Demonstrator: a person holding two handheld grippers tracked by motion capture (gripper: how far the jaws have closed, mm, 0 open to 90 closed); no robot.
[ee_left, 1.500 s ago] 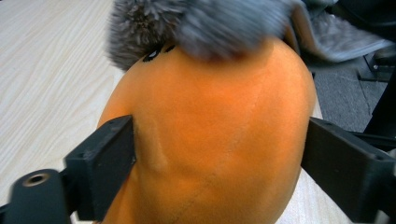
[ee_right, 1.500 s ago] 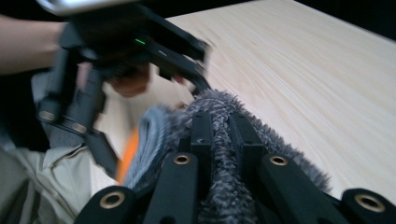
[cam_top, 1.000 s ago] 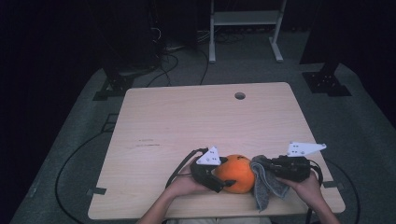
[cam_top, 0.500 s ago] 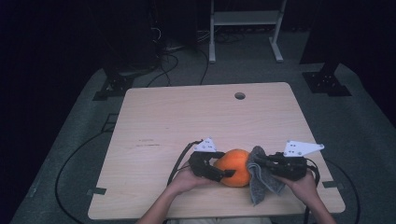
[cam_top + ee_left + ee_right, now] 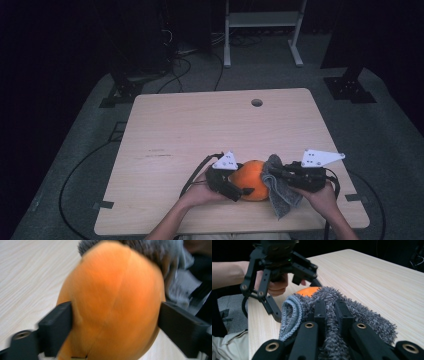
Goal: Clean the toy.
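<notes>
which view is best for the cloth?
Right gripper view: the grey cloth is close and sharp, pinched between the jaws and draped against the orange ball. High view shows it small, hanging from the right gripper. Left gripper view catches a blurred edge behind the ball.

The ball (image 5: 251, 179) sits on the table (image 5: 200, 130), cloth (image 5: 278, 189) touching its right.

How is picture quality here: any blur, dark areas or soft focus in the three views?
High view: dim, room beyond the table nearly black. Left gripper view: orange ball blurred and soft, very close to the lens. Right gripper view: grey cloth fibres fairly sharp, the left gripper farther off slightly soft, background dark.
</notes>
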